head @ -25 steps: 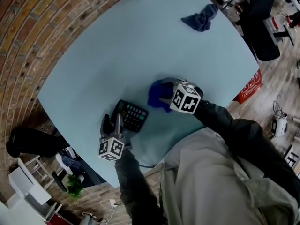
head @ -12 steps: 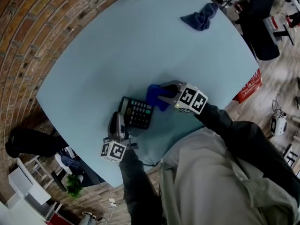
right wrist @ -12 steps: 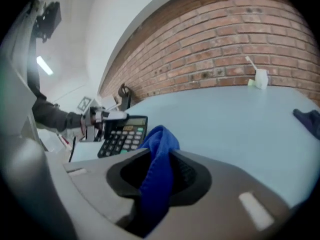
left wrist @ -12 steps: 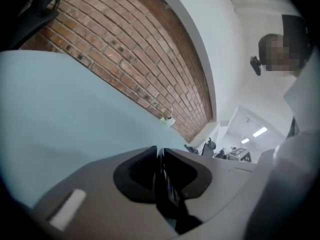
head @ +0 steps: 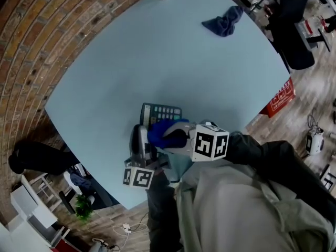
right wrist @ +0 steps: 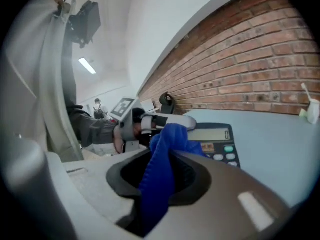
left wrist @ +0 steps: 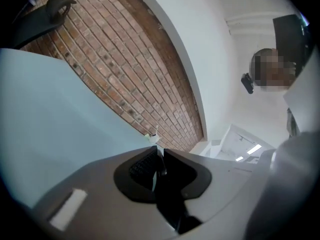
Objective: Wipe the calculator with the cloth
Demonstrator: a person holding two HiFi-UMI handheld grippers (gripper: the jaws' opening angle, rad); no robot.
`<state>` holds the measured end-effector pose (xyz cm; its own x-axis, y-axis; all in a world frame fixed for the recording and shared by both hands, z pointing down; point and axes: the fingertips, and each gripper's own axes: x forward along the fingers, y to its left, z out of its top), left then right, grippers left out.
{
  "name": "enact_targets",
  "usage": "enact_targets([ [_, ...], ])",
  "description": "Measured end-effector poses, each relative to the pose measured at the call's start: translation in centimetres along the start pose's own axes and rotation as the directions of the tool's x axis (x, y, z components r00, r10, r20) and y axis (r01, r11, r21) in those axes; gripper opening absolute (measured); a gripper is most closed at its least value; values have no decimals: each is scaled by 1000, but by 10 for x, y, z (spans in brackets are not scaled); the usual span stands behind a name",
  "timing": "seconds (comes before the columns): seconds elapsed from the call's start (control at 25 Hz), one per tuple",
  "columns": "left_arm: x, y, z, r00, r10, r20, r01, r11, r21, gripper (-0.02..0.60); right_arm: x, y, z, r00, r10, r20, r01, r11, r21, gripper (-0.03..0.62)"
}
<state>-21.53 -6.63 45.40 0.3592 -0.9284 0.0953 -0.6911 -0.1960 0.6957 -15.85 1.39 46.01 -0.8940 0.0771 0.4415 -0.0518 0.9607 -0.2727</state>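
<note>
Over the pale blue desk (head: 105, 72), no longer lying flat as one second ago: now raised and tilted, the calculator (head: 161, 111), with the display end away from the person and drawn nearer to the body. Held by one side edge in the left gripper (head: 140, 136), with its fingers (left wrist: 131, 170) nearly together after just closing from wide apart, and only a thin dark edge between them. By the right gripper view, clearly the calculator's side. Next in size, the blue cloth (head: 157, 132), also lifted and brought over the key end of the calculator; hard to tell whether already touching the keys or only in front of them. Pinched at a fold by the right gripper (right wrist: 167, 156), with its fingers (right wrist: 200, 179) partly closed, having just been closing too, and the loose end hanging out in front. Far off near the desk's other edge, a second darker cloth (head: 223, 20), not in use. For the task, seems to mean both pick-ups done and wiping about to start in the air, not on the desk. Probably calls for light strokes, since gripped only at a thin edge and likely to twist under pressure.
</note>
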Motion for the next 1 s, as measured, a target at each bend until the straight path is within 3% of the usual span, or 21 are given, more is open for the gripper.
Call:
enact_targets([
  [0.04,-2,-7,5,1000,-17,15,17,1000,-3,43,-6,4,4,1000,-3,12,3,1000,-9,97],
  [0.12,-9,-22,15,997,-45,55,47,999,-23,43,-28,-11,16,993,-92,71,93,996,-8,97],
  [0.24,-21,-37,28,989,-56,139,68,994,-81,43,-78,-61,33,929,-315,192,311,949,53,97],
  [0.28,-24,-40,32,985,-56,165,73,992,-100,43,-92,-70,38,908,-358,217,351,934,74,97],
  [0.32,-27,-43,35,981,-55,186,77,991,-113,43,-100,-71,41,903,-366,223,358,930,80,97],
  [0.36,-28,-47,37,978,-54,199,79,990,-117,43,-102,-61,43,916,-342,210,336,940,63,97],
  [0.44,-28,-56,43,975,-55,217,81,991,-109,43,-90,-19,43,963,-219,159,224,974,-14,97],
  [0.52,-29,-67,49,968,-75,239,103,989,-108,43,-75,33,39,991,-66,115,74,995,-67,97],
  [0.6,-33,-75,51,958,-110,264,155,976,-154,43,-76,65,39,996,17,90,-9,996,-87,97],
  [0.64,-37,-78,51,952,-127,280,185,963,-193,43,-82,68,42,994,16,108,-5,995,-103,97],
  [0.72,-47,-82,56,935,-147,323,235,938,-256,43,-104,52,59,971,-70,227,98,988,-116,97],
  [0.84,-61,-85,65,911,-150,385,281,907,-313,43,-149,-1,79,861,-301,410,286,953,100,96],
  [0.92,-62,-89,66,899,-144,415,300,891,-341,43,-166,-20,77,835,-327,442,288,945,155,97],
  [1.0,-66,-90,68,889,-137,436,311,881,-357,43,-163,-5,79,845,-238,478,196,971,137,97],
])
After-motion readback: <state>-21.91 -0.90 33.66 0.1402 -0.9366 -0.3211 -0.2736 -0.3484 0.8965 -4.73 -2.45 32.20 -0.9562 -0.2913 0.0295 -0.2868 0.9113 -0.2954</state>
